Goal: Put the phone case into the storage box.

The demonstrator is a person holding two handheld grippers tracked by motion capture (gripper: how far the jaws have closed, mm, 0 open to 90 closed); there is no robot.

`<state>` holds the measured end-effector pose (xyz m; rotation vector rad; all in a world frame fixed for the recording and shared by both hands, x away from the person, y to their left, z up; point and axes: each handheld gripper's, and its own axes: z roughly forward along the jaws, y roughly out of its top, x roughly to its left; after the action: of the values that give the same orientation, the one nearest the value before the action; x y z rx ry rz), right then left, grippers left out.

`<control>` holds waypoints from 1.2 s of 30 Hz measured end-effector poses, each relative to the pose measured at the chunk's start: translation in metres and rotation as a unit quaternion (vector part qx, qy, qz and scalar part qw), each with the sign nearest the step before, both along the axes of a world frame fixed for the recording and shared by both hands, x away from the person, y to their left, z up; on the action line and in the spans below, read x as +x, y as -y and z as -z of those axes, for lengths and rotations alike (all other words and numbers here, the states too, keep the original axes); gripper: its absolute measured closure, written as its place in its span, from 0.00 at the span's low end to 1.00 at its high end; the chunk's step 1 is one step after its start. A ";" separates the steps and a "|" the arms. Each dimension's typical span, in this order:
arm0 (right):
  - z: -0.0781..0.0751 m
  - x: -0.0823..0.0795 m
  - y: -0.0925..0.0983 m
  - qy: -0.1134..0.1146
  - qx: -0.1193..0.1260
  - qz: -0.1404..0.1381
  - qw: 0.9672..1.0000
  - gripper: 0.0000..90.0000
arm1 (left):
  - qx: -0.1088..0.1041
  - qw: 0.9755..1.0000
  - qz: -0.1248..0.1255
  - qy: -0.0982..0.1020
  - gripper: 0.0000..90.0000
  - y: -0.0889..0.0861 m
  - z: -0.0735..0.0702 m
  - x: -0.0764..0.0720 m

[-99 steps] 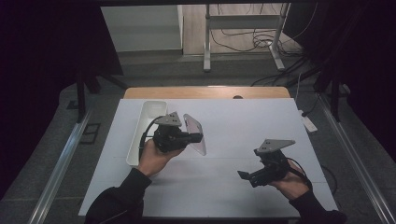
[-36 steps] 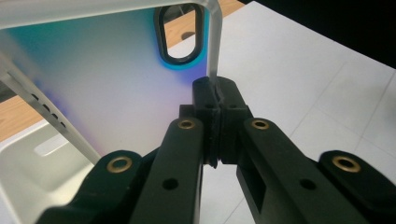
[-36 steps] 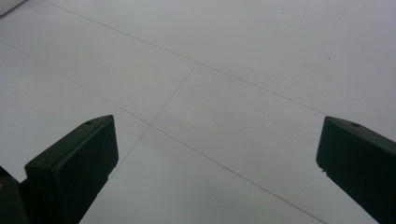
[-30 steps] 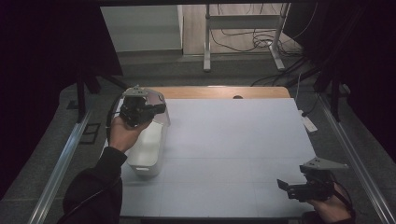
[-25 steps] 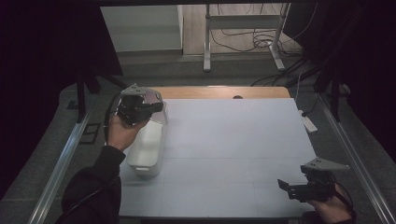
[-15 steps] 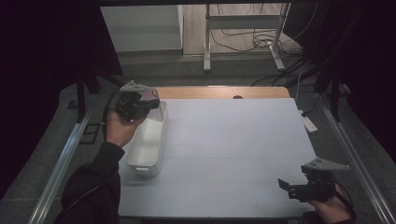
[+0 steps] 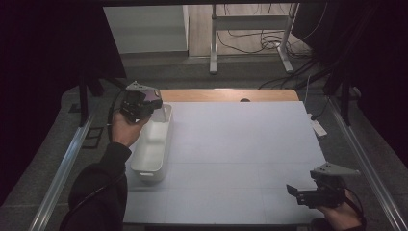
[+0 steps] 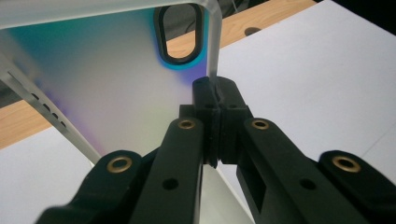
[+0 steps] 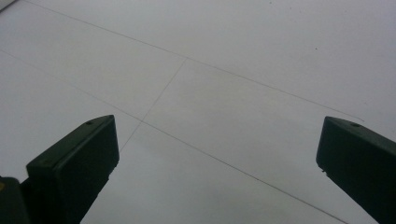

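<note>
At the far left corner of the white table (image 7: 240, 144), the left gripper (image 8: 215, 91) is clamped on the edge of a translucent plastic lid (image 8: 116, 79), its two black jaws pressed together on the thin sheet just below an oval handle slot (image 8: 180, 32). In the high view the left gripper (image 7: 144, 103) is raised in the person's hand over the far end of a white rectangular bin (image 7: 151, 149), which sits along the table's left side; the lid (image 7: 161, 108) shows there as a pale sliver beside the tool, and whether it touches the bin's rim is hard to say from this angle. The right gripper (image 7: 300, 192) rests low at the near right corner, well apart from the bin, its jaws standing wide with nothing between them over the bare sheet (image 9: 210, 93). A strip of wooden tabletop (image 7: 226, 95) runs along the far edge. Beyond it stand a metal frame (image 7: 250, 38) and loose cables (image 7: 250, 33) on the floor.
</note>
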<state>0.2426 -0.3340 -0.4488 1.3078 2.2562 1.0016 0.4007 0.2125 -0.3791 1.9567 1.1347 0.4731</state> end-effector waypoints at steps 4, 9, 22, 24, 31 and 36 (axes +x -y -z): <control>0.000 0.000 0.000 0.000 -0.001 -0.002 1.000 0.00 | -0.001 1.000 -0.010 -0.001 0.98 -0.001 0.003 0.005; 0.000 0.000 0.000 -0.001 -0.002 -0.004 1.000 0.00 | -0.001 1.000 -0.020 -0.004 0.98 -0.001 0.006 0.010; 0.000 0.000 -0.001 -0.004 -0.005 -0.009 1.000 0.00 | 0.006 0.999 -0.039 -0.013 0.98 0.003 0.022 0.024; 0.001 0.000 -0.002 -0.003 -0.005 -0.010 1.000 0.00 | 0.004 0.999 -0.043 -0.014 0.98 0.004 0.024 0.026; 0.001 0.000 -0.002 -0.004 -0.007 -0.011 1.000 0.00 | 0.005 0.998 -0.051 -0.020 0.98 0.007 0.032 0.034; 0.001 0.000 -0.002 -0.005 -0.007 -0.012 1.000 0.00 | 0.006 0.998 -0.057 -0.022 0.98 0.009 0.038 0.039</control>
<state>0.2429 -0.3318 -0.4496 1.2854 2.2873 0.9865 0.4392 0.2035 -0.4171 1.9281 1.2787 0.4998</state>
